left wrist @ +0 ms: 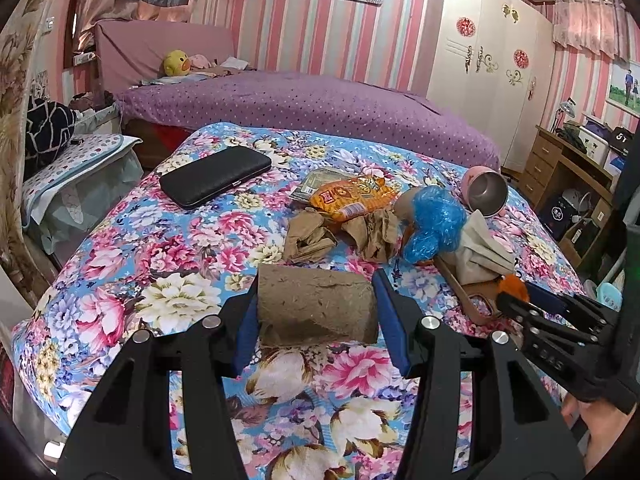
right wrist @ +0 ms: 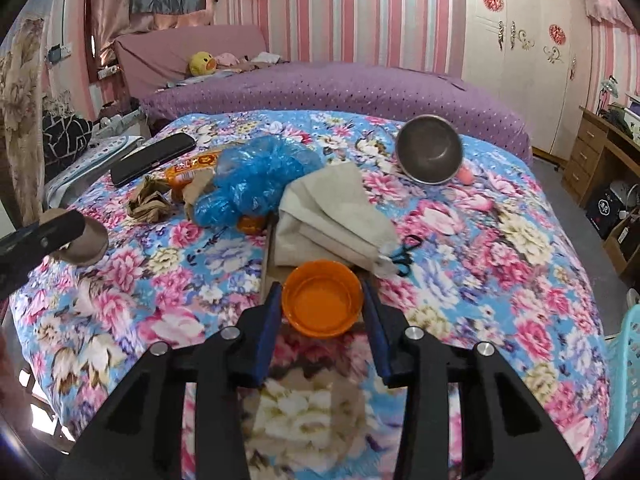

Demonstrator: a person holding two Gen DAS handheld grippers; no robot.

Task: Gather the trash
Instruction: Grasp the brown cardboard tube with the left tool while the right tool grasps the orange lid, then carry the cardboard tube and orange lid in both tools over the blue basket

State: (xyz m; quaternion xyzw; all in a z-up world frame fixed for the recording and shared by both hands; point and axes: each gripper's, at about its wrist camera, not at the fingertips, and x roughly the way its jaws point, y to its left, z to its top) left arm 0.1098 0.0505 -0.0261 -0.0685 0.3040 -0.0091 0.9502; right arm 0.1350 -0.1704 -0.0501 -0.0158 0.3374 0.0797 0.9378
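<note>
Left tool: its blue pads clamp a brown cardboard tube from both sides — the tube lies crosswise between them, above the floral quilt.
Right tool: the pads sit against either side of an orange lid, hollow side facing the camera, so the lid is gripped; in the left wrist view it shows only as a bit of orange at the tool's tip.
Surface: a bed covered by the blue-and-pink floral quilt, with a purple dotted bedspread behind it.
Trash pile: middle of the quilt, beyond both tools — crumpled brown paper, an orange snack wrapper and a scrunched blue plastic bag, all close together.
Beige cloth: folded, just behind the orange lid and beside the blue bag.
Metal bowl: tipped on its side, opening toward the camera, further back on the right of the quilt.
Black case: flat on the quilt to the left, apart from the pile.
Scissors: black handles peek out at the right edge of the beige cloth.
Basket: a turquoise slatted one at the right edge, beside the bed.
Person: part of a hand behind the right tool, low right in the left wrist view.
</note>
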